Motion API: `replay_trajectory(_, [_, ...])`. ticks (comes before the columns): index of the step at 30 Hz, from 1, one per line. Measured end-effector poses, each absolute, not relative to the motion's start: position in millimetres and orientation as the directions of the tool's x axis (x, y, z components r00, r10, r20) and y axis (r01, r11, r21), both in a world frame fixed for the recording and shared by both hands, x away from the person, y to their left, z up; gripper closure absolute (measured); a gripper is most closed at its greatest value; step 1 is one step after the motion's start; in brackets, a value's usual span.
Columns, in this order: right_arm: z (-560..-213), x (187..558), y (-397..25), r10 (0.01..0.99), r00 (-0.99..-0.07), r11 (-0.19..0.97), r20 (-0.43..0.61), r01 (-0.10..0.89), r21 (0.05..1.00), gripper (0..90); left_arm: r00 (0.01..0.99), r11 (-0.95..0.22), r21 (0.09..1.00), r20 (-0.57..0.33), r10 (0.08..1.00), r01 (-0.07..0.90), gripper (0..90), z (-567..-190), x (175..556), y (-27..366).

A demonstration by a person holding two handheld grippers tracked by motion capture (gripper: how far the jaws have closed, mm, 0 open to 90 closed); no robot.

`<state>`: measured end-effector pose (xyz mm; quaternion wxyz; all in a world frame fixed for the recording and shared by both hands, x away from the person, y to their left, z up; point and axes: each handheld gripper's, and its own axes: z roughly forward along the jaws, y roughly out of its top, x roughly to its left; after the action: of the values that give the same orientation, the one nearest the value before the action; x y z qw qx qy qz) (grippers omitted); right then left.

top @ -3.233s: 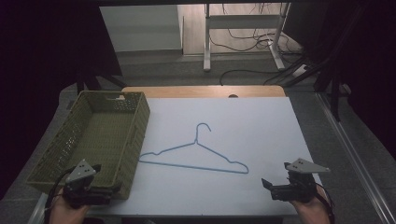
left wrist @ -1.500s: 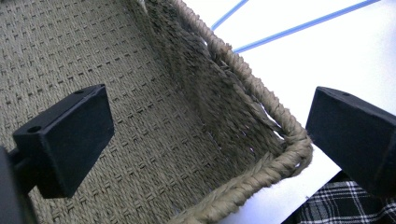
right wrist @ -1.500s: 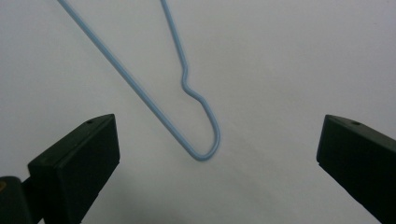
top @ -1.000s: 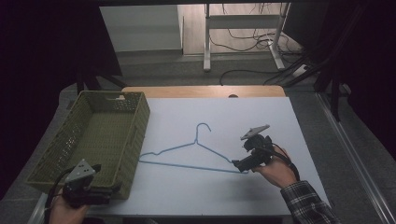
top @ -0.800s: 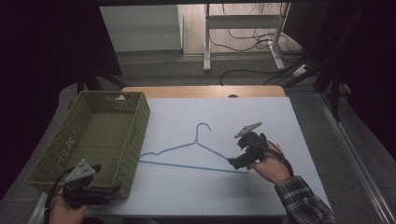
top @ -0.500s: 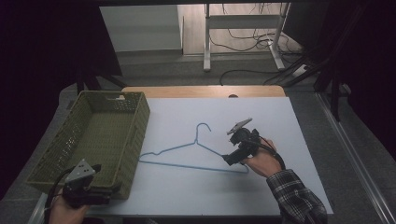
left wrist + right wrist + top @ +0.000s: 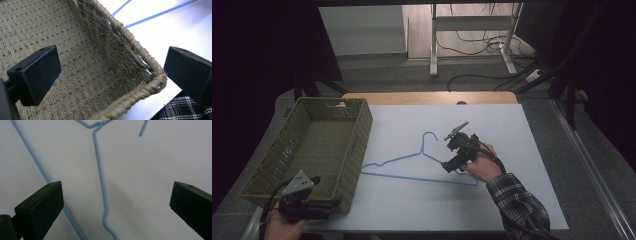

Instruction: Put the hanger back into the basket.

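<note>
Over hanger (image 7: 419, 165): right tongs (image 7: 451, 165) moved in from table edge, agape, seemingly not touching; left tongs (image 7: 329, 204) unmoved, agape.

Light blue wire hanger (image 7: 412, 161) on a white table (image 7: 522, 130); olive-green woven basket (image 7: 307, 150). Black grippers; dark plaid sleeve (image 7: 517, 205).

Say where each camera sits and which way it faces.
High view: above the table's near side, facing forward and down on the basket, hanger and both forearms.
Left gripper view: on the left hand-held gripper, facing the basket's corner.
Right gripper view: on the right hand-held gripper, facing down.
All show the hanger.
</note>
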<state>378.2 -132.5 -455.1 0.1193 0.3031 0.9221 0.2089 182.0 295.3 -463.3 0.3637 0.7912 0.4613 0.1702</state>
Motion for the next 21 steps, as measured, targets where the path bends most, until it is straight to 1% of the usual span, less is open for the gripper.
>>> replay_trajectory(9, [-457.1,384.3,-111.2,0.588,-0.803,0.747,-0.096,0.494,0.445,0.0,0.519,-0.312,0.733,-0.065,0.852,0.605,1.3,-463.3,181.9,295.5])
replay_trajectory(14, [-460.4,388.8,-95.9,0.565,-0.818,0.774,-0.107,0.481,0.411,0.0,0.520,-0.313,0.733,-0.066,0.851,0.605,1.3,-463.2,181.9,295.8])
replay_trajectory(21, [-462.9,394.3,-92.1,0.571,-0.816,0.772,-0.092,0.495,0.399,0.0,0.524,-0.318,0.731,-0.064,0.849,0.604,1.3,-463.1,181.8,296.3])
